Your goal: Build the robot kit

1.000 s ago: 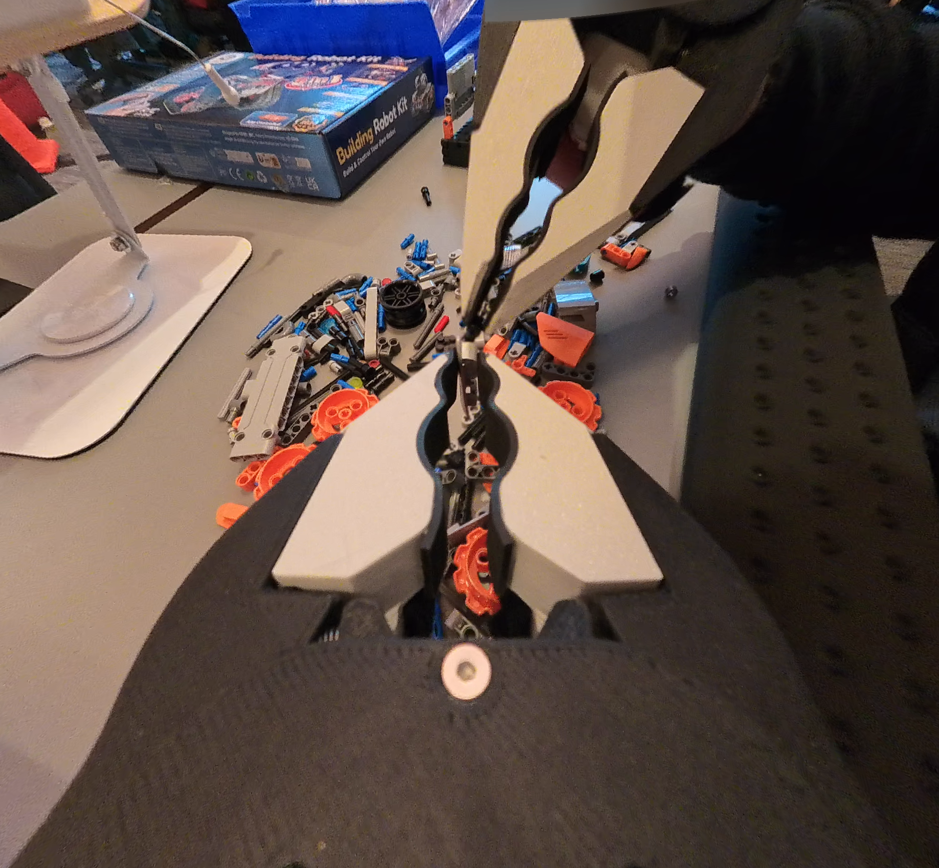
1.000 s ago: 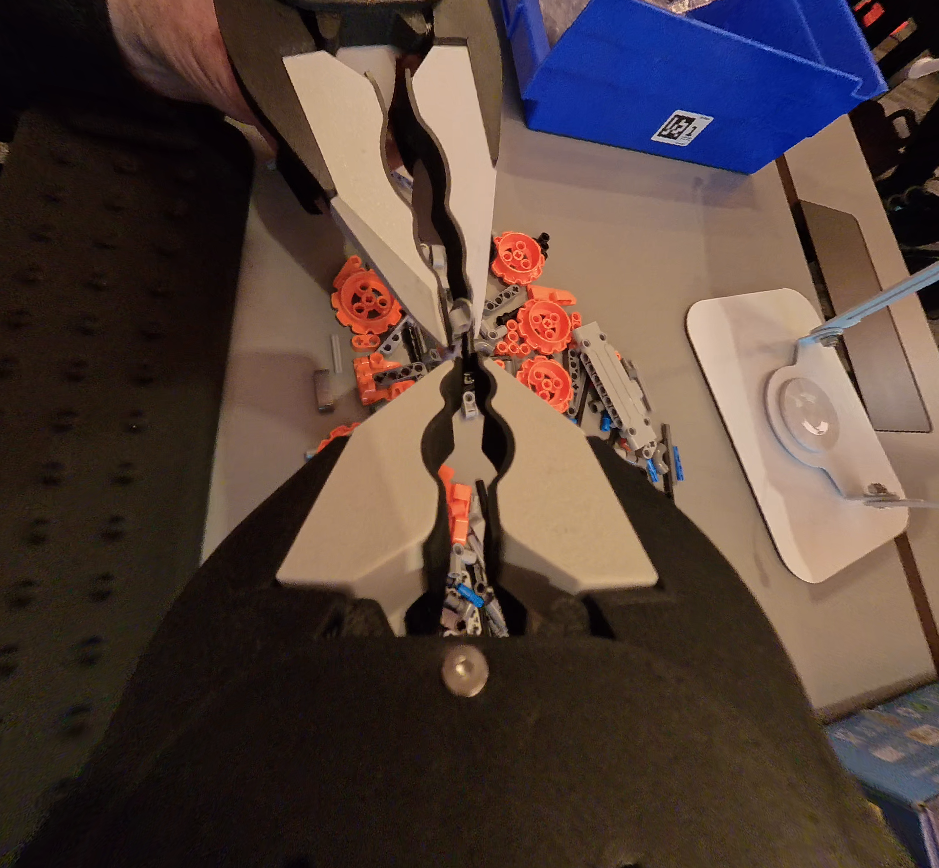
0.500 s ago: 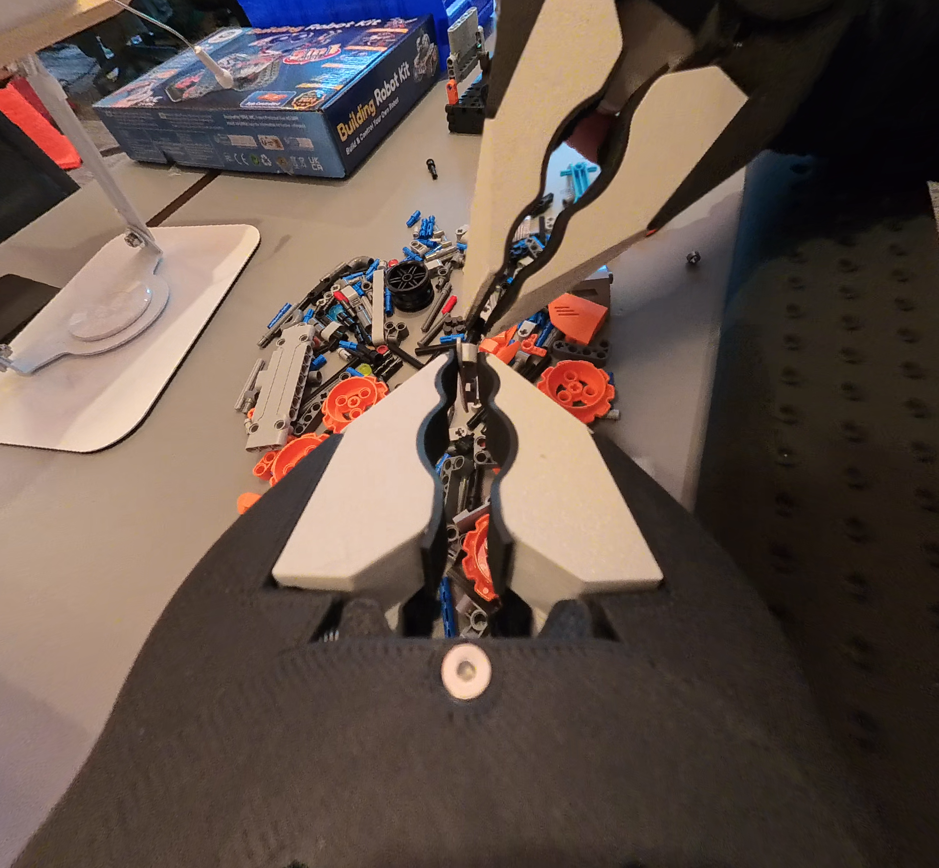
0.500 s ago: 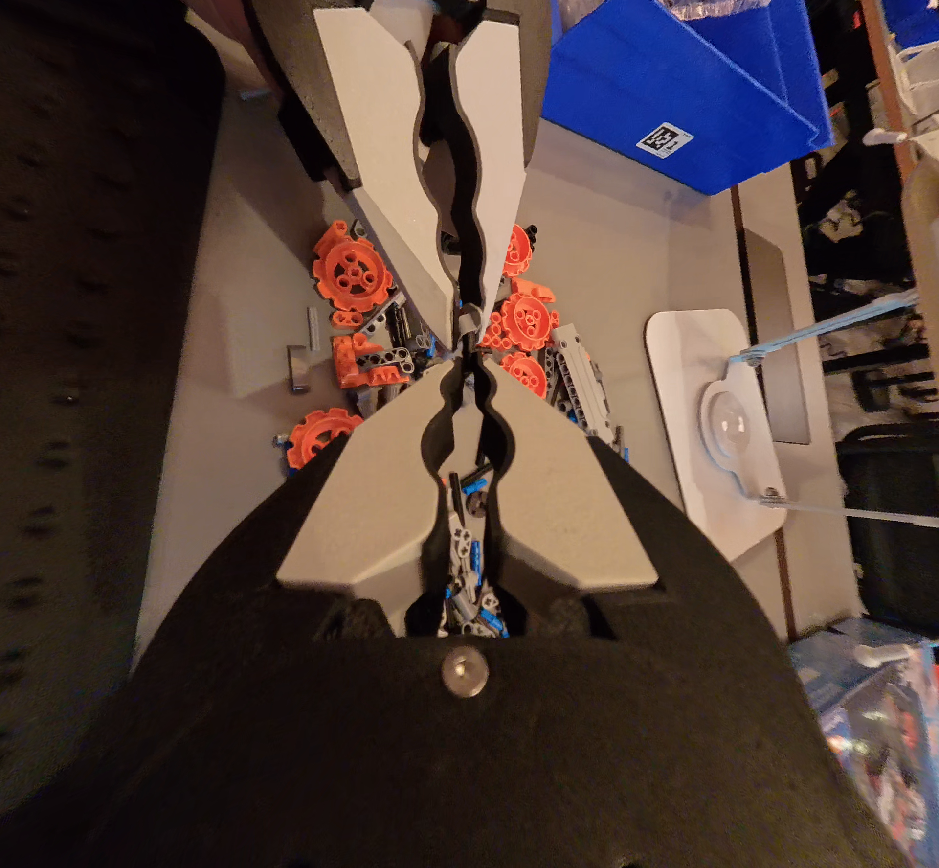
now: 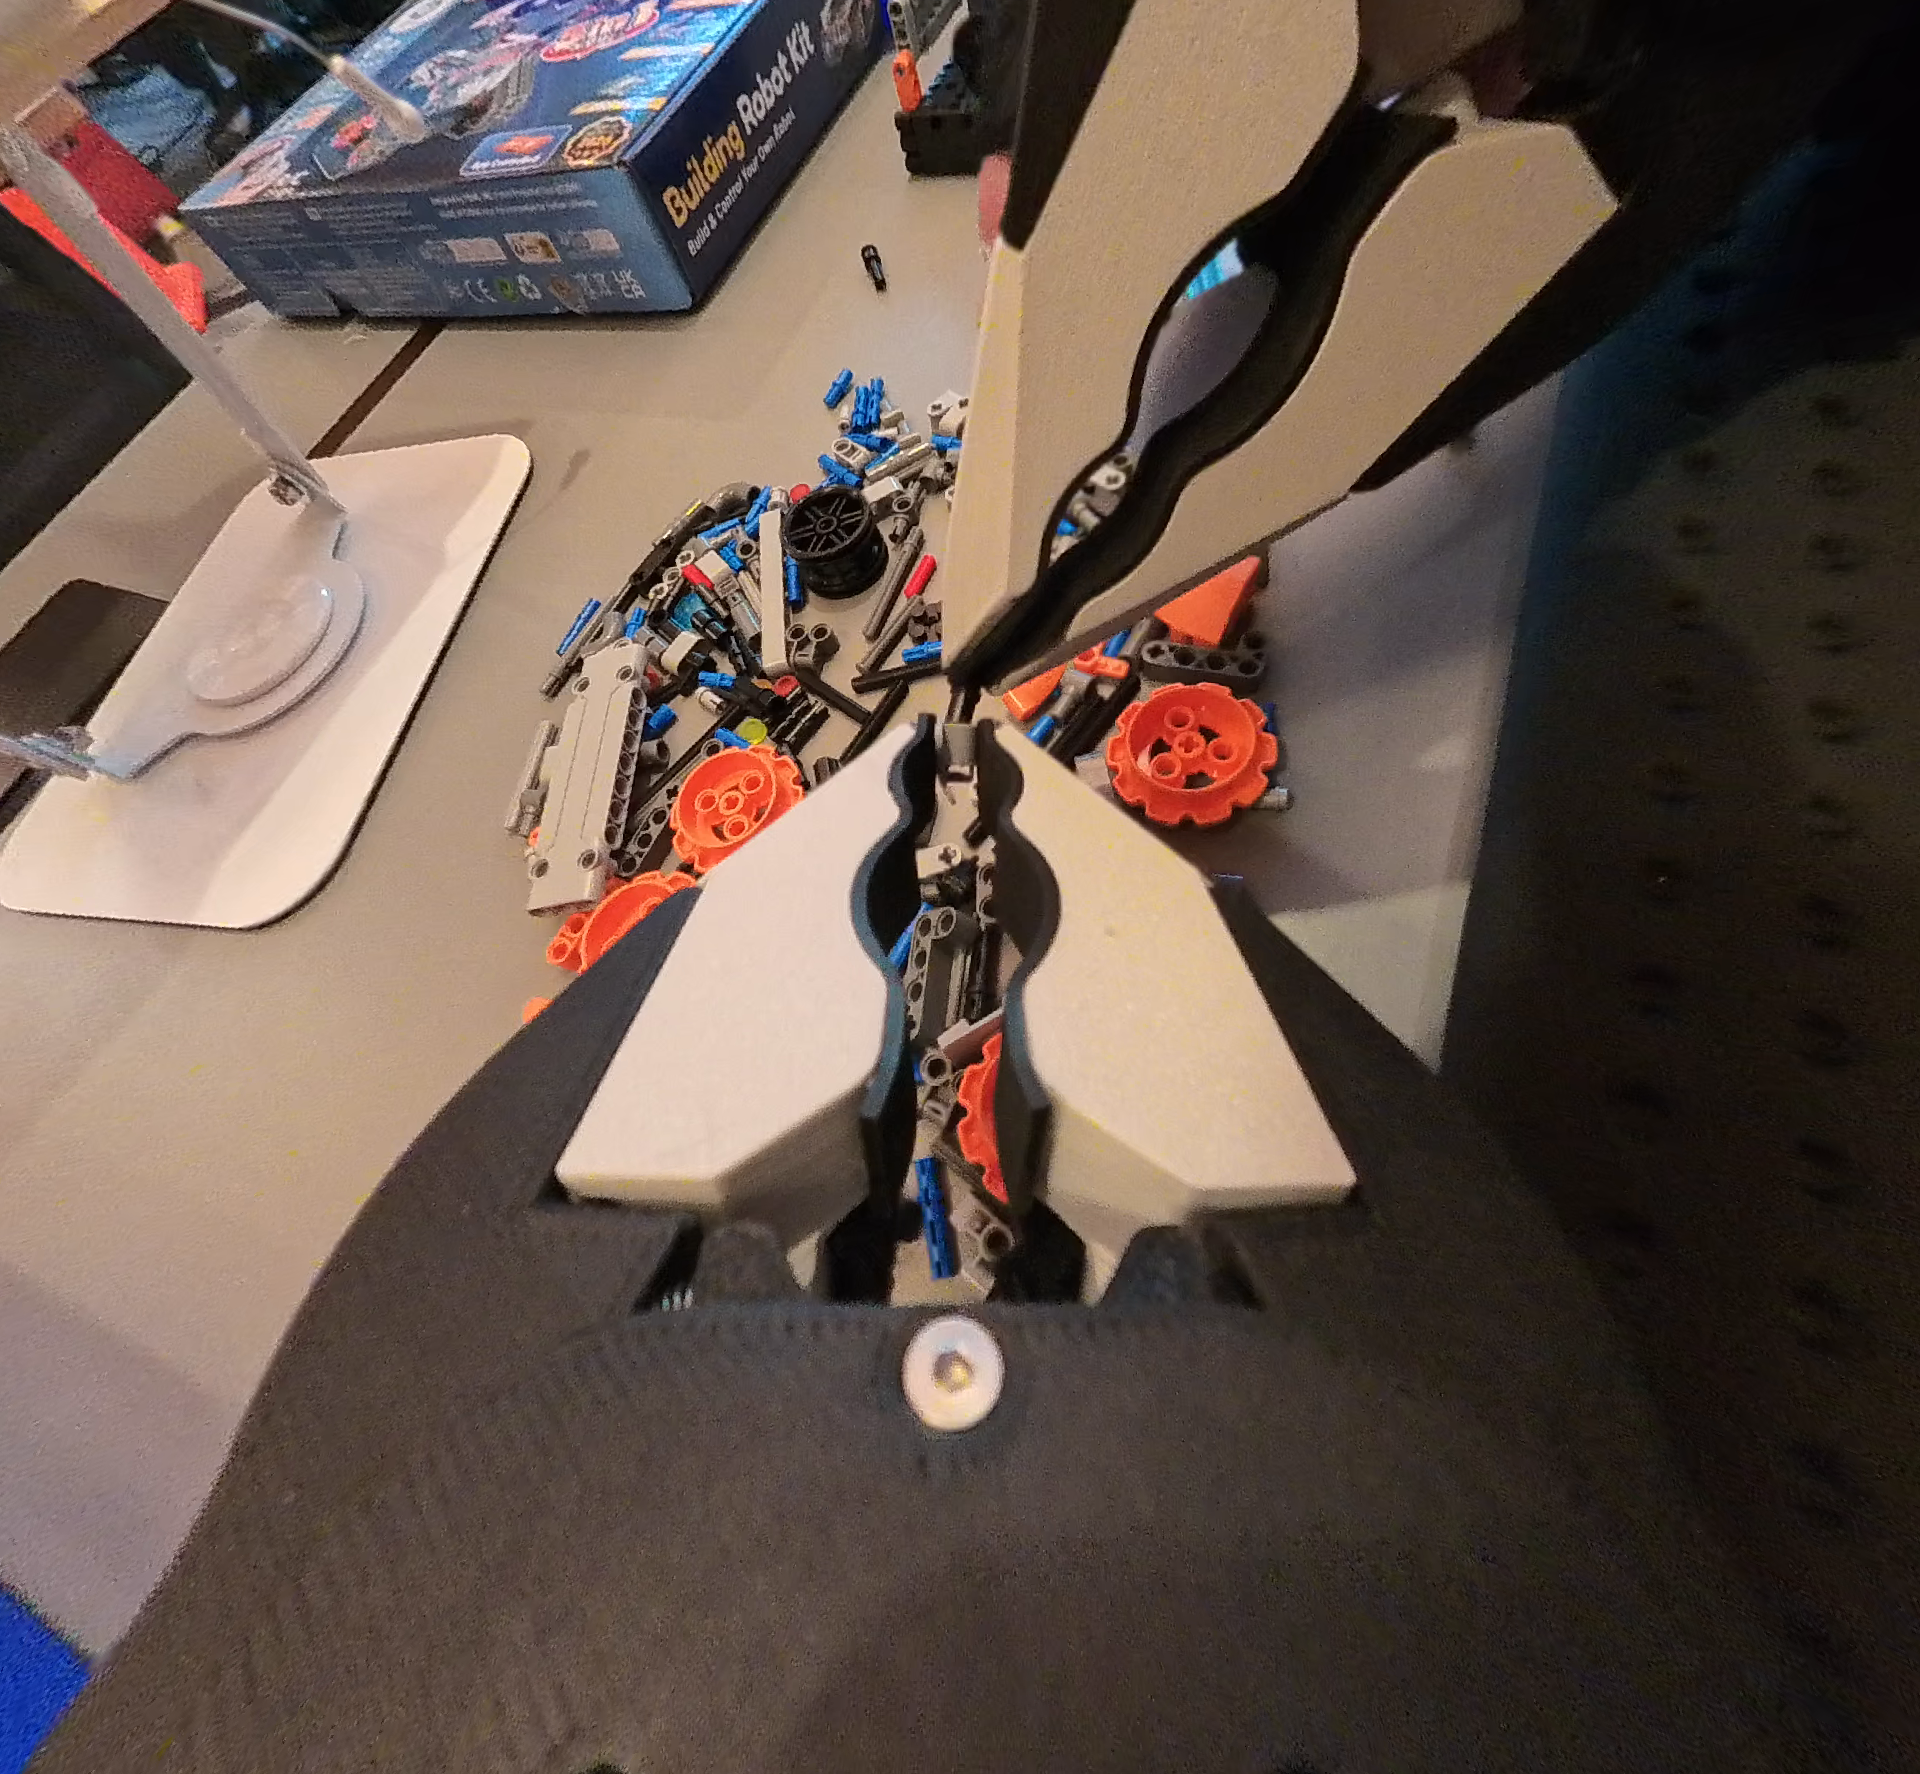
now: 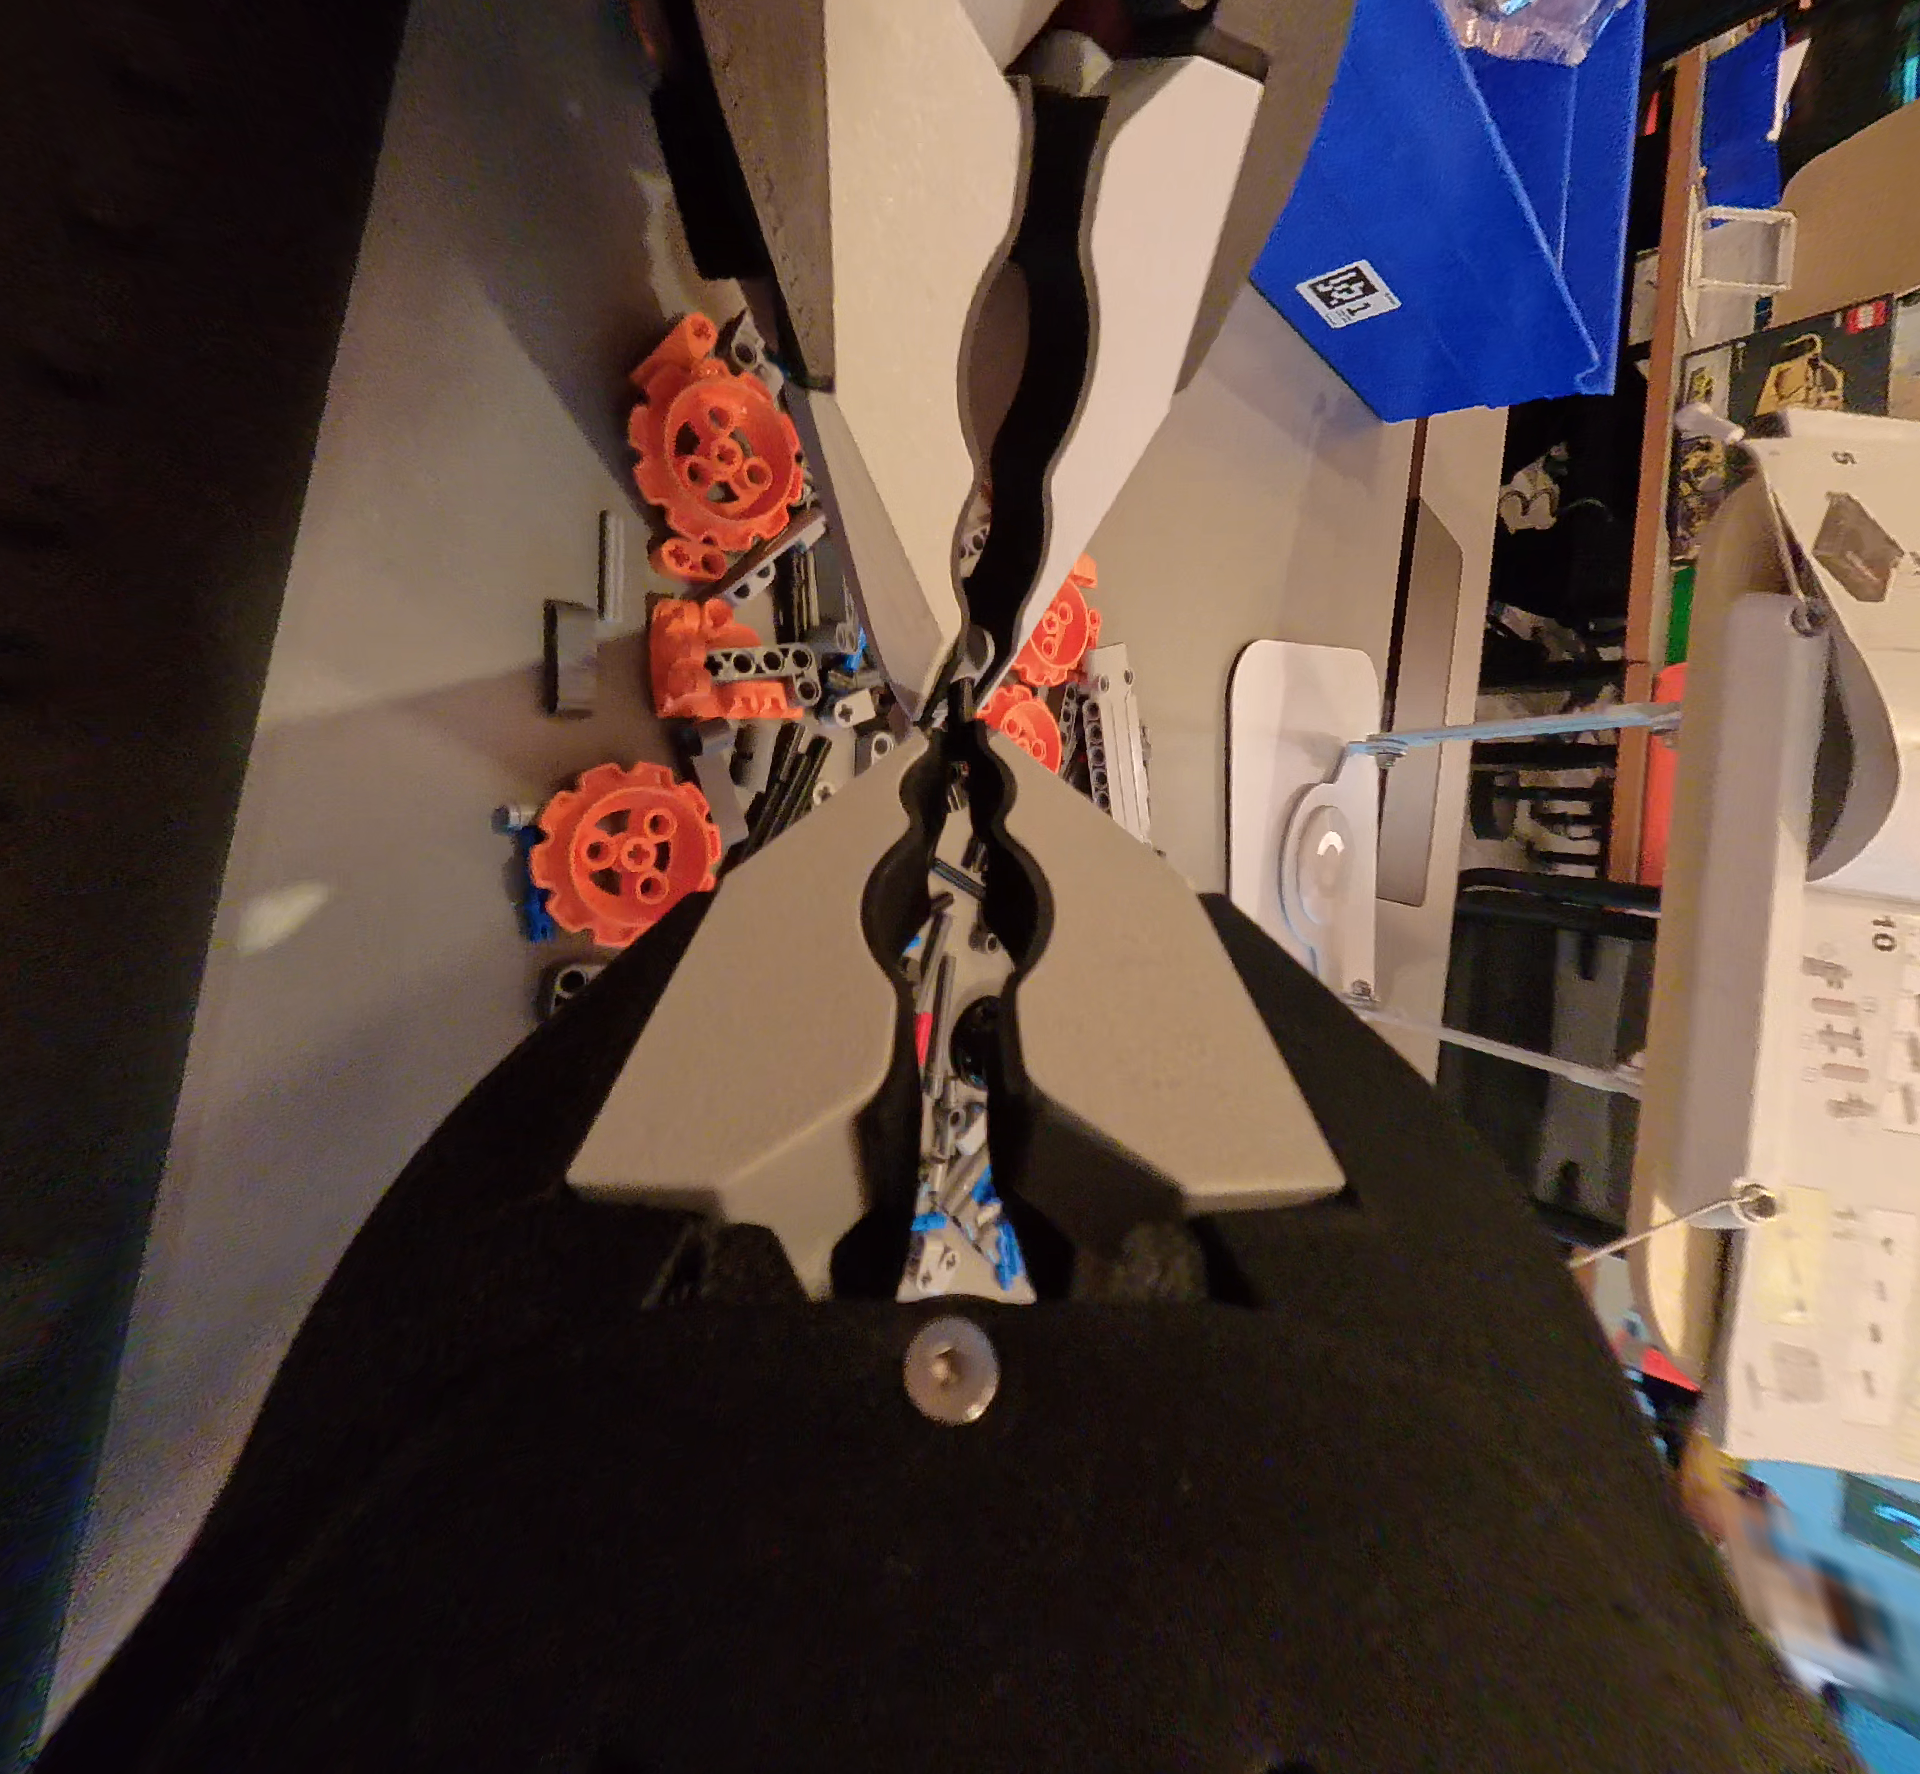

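The left tool (image 5: 956,737) is closed on a small grey connector piece (image 5: 958,745); the right tool (image 6: 961,742) pinches a thin black pin (image 6: 957,698). Their tips meet above a pile of orange, grey and blue building parts (image 5: 748,644) on the grey tabletop (image 5: 208,1049).

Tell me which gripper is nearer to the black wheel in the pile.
Right. The right gripper hangs over the black wheel, which shows through the gap between its fingers. The left gripper stops short of it, with the wheel ahead and to its left.
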A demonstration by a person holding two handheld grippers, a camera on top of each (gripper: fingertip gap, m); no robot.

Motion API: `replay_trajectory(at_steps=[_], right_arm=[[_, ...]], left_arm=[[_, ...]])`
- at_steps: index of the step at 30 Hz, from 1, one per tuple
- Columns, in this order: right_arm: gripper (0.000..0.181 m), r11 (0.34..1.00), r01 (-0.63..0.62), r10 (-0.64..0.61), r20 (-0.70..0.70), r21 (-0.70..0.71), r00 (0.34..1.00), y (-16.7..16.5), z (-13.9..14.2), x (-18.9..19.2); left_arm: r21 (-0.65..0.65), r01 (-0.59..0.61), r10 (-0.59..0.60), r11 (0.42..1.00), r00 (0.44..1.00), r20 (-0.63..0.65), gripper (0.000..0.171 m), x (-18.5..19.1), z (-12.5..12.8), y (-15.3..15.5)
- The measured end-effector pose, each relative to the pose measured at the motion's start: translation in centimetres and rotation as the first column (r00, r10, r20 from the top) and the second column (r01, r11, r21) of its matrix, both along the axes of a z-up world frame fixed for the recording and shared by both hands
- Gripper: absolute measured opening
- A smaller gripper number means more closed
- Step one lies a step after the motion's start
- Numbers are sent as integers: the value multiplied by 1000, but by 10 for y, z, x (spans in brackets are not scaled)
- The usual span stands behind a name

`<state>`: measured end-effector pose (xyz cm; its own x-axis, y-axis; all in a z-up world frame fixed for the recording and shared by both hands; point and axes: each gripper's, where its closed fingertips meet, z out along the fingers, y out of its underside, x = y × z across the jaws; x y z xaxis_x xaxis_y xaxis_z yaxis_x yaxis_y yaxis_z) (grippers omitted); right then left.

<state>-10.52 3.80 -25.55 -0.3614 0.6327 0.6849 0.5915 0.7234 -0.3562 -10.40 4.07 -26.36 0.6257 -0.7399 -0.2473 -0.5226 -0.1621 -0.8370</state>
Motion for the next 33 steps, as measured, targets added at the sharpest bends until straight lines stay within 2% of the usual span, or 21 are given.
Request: replay_trajectory(at_steps=[6,12,23,26,28,33], right_arm=[[0,994,-10,2,64,112,998,4,-4,4],[0,988,-18,0,120,152,993,8,-10,9],[0,984,-2,-26,154,180,988,11,-15,12],[0,994,11,-26,128,109,991,12,-14,13],[1,1000,26,-28,107,14,994,13,-14,14],[1,980,51,-37,72,-194,997,18,-20,20]], left_arm=[[-6,12,-13,1000,991,-130,4,2,-6,4],[-20,14,-19,1000,968,-250,3,6,-13,8],[-32,-4,-8,999,938,-347,3,8,-20,11],[-31,-5,-4,1000,954,-299,3,10,-17,12],[-61,-1,-14,998,970,-243,4,12,-18,12],[-126,8,-35,992,977,-212,5,12,-35,11]])
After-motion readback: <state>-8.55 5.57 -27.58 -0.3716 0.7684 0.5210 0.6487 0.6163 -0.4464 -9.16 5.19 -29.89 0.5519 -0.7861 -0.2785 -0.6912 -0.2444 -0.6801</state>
